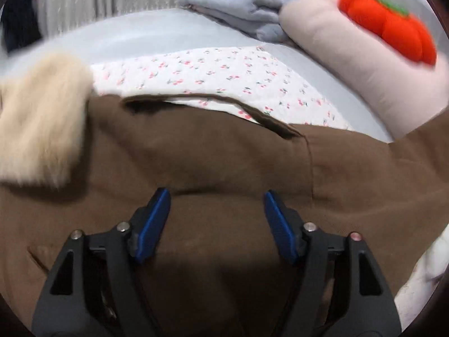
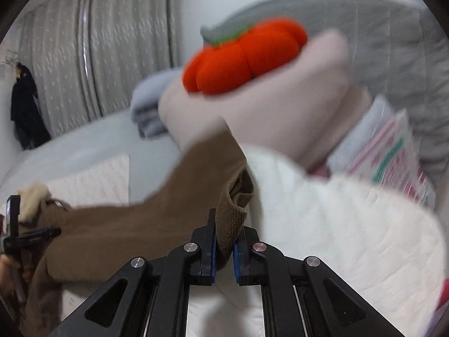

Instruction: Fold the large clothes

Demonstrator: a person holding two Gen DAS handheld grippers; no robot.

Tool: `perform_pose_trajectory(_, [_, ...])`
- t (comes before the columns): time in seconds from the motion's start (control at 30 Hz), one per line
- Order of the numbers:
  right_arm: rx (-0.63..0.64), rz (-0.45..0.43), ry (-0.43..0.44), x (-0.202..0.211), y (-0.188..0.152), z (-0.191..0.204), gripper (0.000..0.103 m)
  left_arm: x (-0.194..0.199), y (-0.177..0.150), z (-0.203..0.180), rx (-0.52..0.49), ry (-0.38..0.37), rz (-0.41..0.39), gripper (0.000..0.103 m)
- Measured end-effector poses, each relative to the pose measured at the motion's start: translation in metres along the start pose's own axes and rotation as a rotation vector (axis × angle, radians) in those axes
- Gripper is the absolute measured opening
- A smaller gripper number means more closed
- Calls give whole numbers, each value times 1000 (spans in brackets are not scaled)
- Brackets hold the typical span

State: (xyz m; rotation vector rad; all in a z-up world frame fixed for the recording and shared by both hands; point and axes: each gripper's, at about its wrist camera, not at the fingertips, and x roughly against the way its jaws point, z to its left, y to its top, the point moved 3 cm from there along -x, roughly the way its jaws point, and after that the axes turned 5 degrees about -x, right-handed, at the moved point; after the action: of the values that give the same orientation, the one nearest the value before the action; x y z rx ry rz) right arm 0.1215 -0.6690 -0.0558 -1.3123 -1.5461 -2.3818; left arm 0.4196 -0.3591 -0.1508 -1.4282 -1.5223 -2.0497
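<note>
A large brown coat [image 1: 196, 154] with a cream fur collar [image 1: 42, 120] lies spread on the bed. My left gripper [image 1: 217, 196] is open, its blue pads [image 1: 153, 224] apart just above the coat's body, holding nothing. My right gripper [image 2: 226, 224] is shut on the ribbed cuff [image 2: 233, 219] of the brown sleeve [image 2: 140, 224], which stretches away to the left. The left gripper shows at the left edge of the right wrist view [image 2: 16, 233].
A cherry-print quilt [image 1: 210, 75] lies beyond the coat. A folded blue-grey garment [image 1: 238, 8] and a pink pillow [image 1: 350, 56] with an orange pumpkin plush [image 1: 393, 25] sit behind. A white quilted cover [image 2: 350, 238] lies right. Curtains [image 2: 112, 56] hang at the back.
</note>
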Motion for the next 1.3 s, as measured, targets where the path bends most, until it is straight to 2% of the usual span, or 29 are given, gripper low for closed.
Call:
perform_pose_trajectory(0.07, [-22, -4, 21, -2, -1, -7, 9, 6, 3, -4, -25, 22, 14, 72])
perform_pose_trajectory(0.1, [-46, 1, 42, 0, 2, -8, 9, 15, 3, -3, -2, 0, 12, 71])
perform_pose_trajectory(0.2, [-67, 7, 84, 7, 10, -8, 11, 50, -1, -6, 134, -209, -50, 71])
perform_pose_trajectory(0.27, [-64, 5, 87, 10, 12, -5, 11, 66, -9, -19, 169, -323, -84, 71])
perform_pose_trajectory(0.3, [-61, 3, 83, 10, 13, -5, 11, 65, -18, -30, 177, -387, -64, 71])
perform_pose_trajectory(0.33, [-59, 1, 81, 10, 14, -2, 11, 54, -26, -41, 165, -425, -7, 71])
perform_pose_trajectory(0.37, [-59, 1, 82, 11, 16, 1, 10, 37, -38, -57, 119, -419, 73, 70])
perform_pose_trajectory(0.43, [-69, -2, 102, 16, 16, 8, 10, 36, -47, -85, -67, -266, 43, 71])
perform_pose_trajectory(0.47, [-67, -8, 103, 21, 21, 17, 10, 41, -44, -92, -107, -238, 70, 71])
perform_pose_trajectory(0.5, [-59, -20, 113, 27, 27, 25, 10, 46, -41, -95, -108, -260, 91, 71])
perform_pose_trajectory(0.57, [-37, -46, 146, 40, 42, 46, 9, 69, -39, -90, -54, -358, 93, 71])
perform_pose_trajectory(0.63, [7, -83, 177, 57, 60, 72, 9, 91, -38, -77, -28, -385, 70, 72])
perform_pose_trajectory(0.77, [84, -138, 263, 90, 89, 130, 9, 136, -45, -31, 23, -350, 37, 80])
perform_pose_trajectory(0.93, [199, -182, 395, 128, 102, 220, 9, 167, -45, 40, 102, -289, 15, 81])
perform_pose_trajectory(1.13, [343, -177, 533, 160, 87, 329, 9, 202, -59, 118, 199, -221, -38, 82])
perform_pose_trajectory(1.3, [431, -113, 660, 170, 48, 417, 9, 228, -82, 176, 287, -191, -81, 82])
